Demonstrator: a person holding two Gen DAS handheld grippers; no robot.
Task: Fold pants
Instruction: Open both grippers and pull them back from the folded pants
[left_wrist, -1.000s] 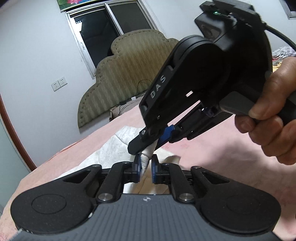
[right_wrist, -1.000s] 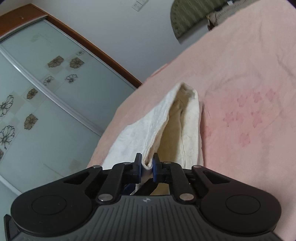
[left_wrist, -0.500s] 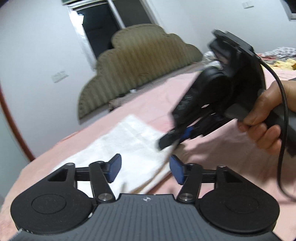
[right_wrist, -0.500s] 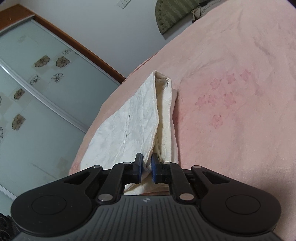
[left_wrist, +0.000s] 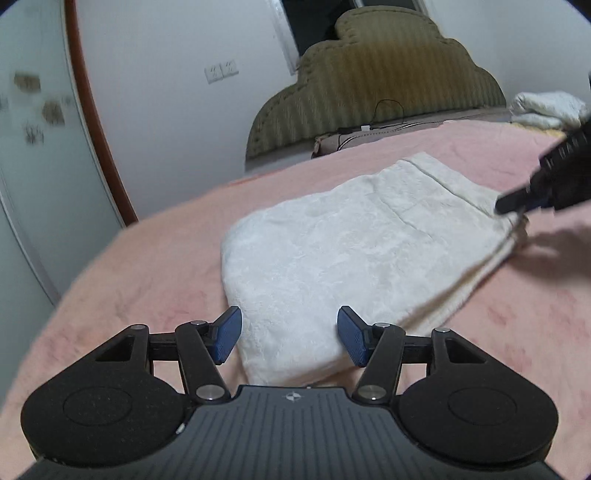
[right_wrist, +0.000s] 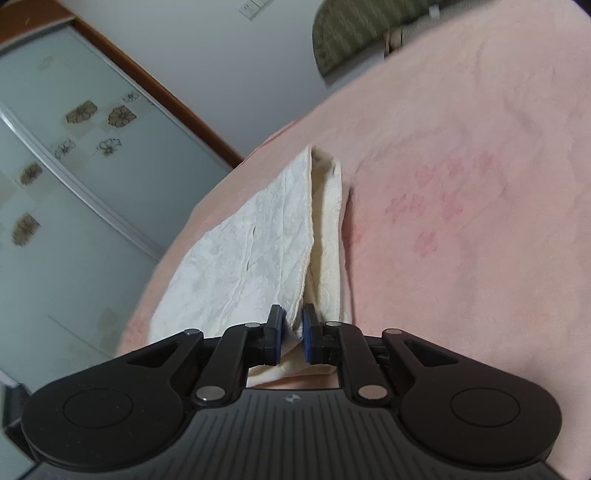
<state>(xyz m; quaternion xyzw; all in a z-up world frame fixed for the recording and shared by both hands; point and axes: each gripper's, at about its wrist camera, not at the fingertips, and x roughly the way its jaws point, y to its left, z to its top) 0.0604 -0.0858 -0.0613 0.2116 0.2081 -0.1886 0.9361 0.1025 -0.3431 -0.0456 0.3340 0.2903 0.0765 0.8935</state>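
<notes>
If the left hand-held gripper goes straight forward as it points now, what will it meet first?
Most likely the white pants lying folded on the pink bed: the open left hand-held gripper points at their near edge, though depth is unclear.

Bare pink bedspread (right_wrist: 461, 177) lies right of pants (right_wrist: 258, 236).

My left black two-finger gripper (left_wrist: 289, 338) hangs with its blue pads spread wide, gripping nothing. My right black two-finger gripper (right_wrist: 293, 334) is pinched tight on cloth, tilted downward.

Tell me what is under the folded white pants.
The folded white pants lie on the pink bedspread, which shows all around them. Whatever sits directly beneath the fabric layers is covered and cannot be seen.
</notes>
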